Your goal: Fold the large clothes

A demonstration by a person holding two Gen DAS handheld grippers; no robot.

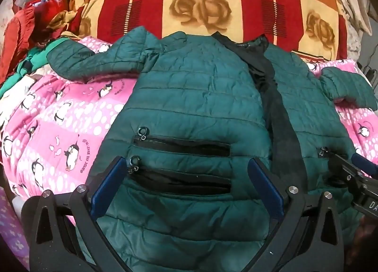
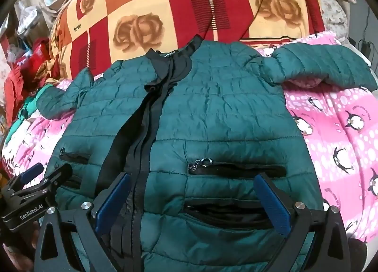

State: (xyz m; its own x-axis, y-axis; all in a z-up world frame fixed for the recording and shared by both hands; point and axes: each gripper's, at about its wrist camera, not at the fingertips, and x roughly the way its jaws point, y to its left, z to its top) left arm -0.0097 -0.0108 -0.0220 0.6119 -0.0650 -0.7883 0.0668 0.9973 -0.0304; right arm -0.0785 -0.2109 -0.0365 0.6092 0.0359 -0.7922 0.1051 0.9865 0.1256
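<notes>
Green quilted jacket [image 1: 193,97], spread front-up mid-bed on pink penguin quilt [image 1: 59,116]: likely light, puffy, slippery, best gripped at hem corners; left gripper [image 1: 186,177] and right gripper [image 2: 192,197] both spread, empty.

The word "love" is printed in dark letters on cream squares of the checkered rose blanket [image 1: 203,9] at the far side, several times over. "GenRobot.AI" runs in white along the black body of the left gripper [image 2: 35,175], seen from the right wrist view. The white label inside the jacket collar [image 2: 169,54] and the curved pink lettering beside the penguins on the pink penguin quilt [image 1: 70,116] are too small to read.
</notes>
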